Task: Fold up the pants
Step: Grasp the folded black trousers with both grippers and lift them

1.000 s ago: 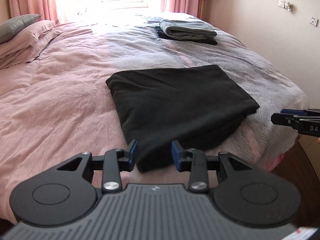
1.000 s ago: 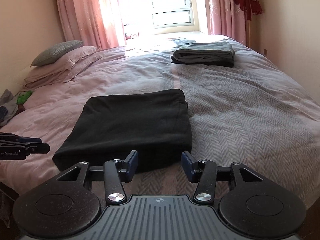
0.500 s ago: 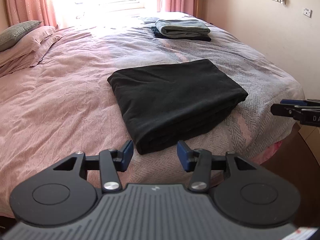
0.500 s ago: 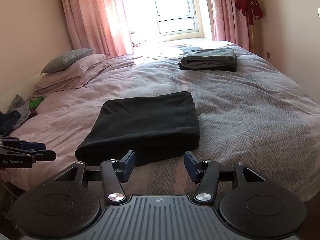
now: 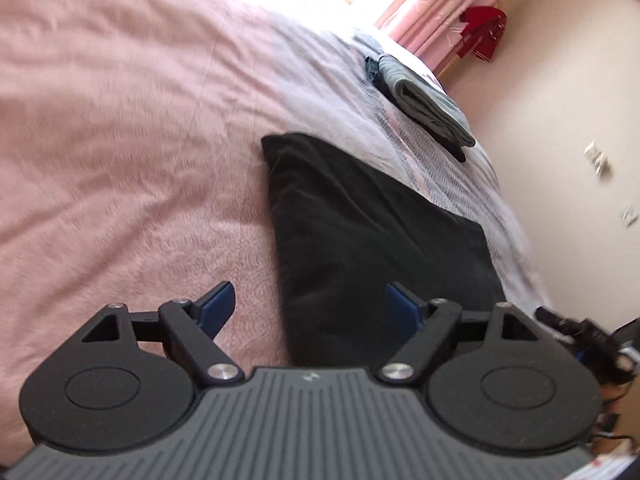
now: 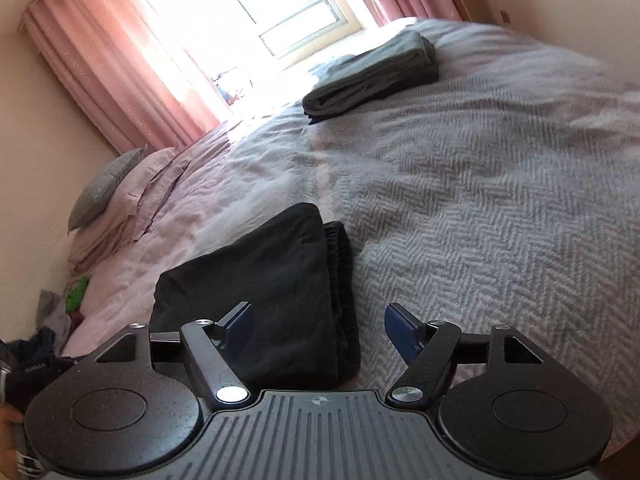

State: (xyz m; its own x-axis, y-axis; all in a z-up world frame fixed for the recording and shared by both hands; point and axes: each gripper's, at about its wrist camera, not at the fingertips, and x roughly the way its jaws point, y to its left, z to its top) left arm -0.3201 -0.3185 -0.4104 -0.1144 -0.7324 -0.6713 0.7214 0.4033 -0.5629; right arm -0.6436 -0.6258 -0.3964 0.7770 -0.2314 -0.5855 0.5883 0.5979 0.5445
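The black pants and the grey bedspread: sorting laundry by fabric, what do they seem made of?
The black pants look like soft fleece or brushed knit: matte, thick folds, no sheen. The grey bedspread looks like woven or quilted cotton, given its raised herringbone pattern. Neither is certain.

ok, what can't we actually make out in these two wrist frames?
- Black pants: near edge hidden behind the left gripper body in the left wrist view; behind the right gripper in the right wrist view.
- Grey folded stack: motion-blurred in both views, so the item count is unclear.
- Wall sockets: too small and blurred in the left wrist view.
- Clutter by the bed: cut by the frame edge in the right wrist view.
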